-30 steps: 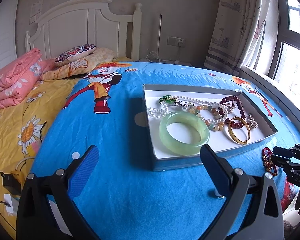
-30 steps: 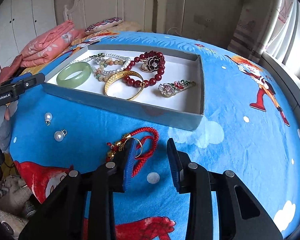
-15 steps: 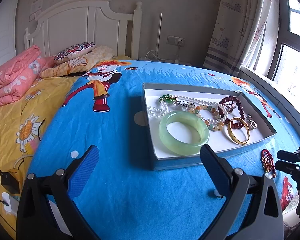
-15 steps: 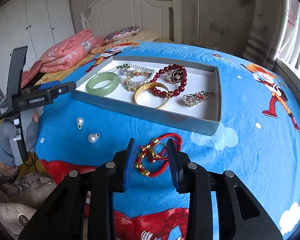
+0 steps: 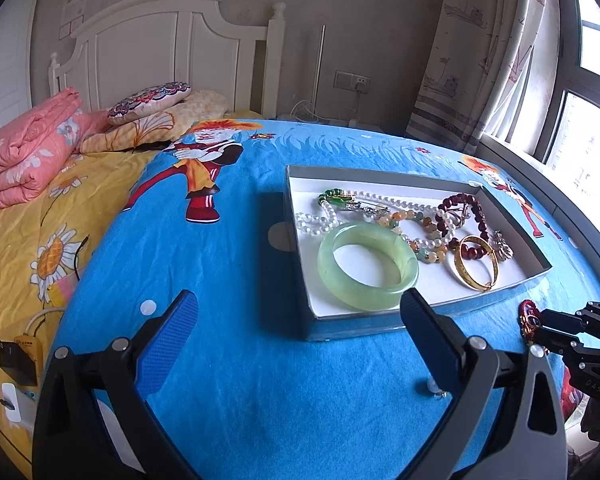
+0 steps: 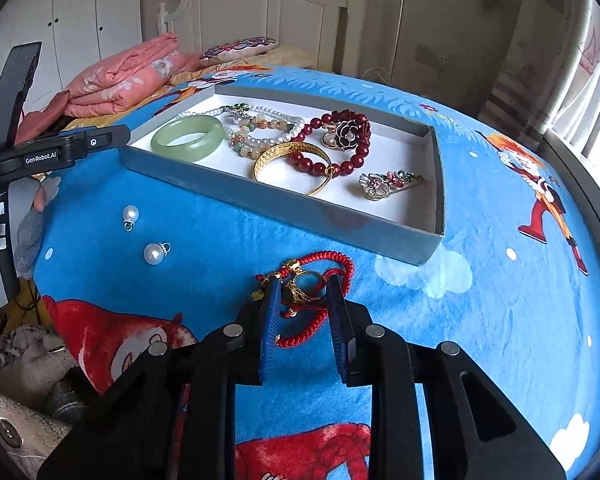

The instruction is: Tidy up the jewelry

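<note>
A grey tray [image 6: 284, 206] on the blue bedspread holds a green jade bangle [image 6: 188, 138], a gold bangle [image 6: 288, 160], dark red beads [image 6: 340, 148], pearl strands and a brooch [image 6: 388, 182]; it also shows in the left wrist view [image 5: 380, 326]. A red cord bracelet with gold charms [image 6: 312, 284] lies on the bedspread before the tray. My right gripper [image 6: 302, 300] is open, with a finger on each side of the bracelet. Two loose pearl pendants [image 6: 154, 254] lie to its left. My left gripper [image 5: 296, 320] is open and empty, near the tray's front left corner.
Folded pink quilt [image 5: 24, 152] and pillows [image 5: 148, 98] lie at the white headboard. A power strip and cables [image 5: 16, 360] hang at the bed's left edge. Window and curtain [image 5: 500, 52] stand on the right. The bed's near edge drops off below my right gripper.
My right gripper has moved forward and down over the red cord bracelet, which now sits between its fingers. The left gripper has hardly moved.
</note>
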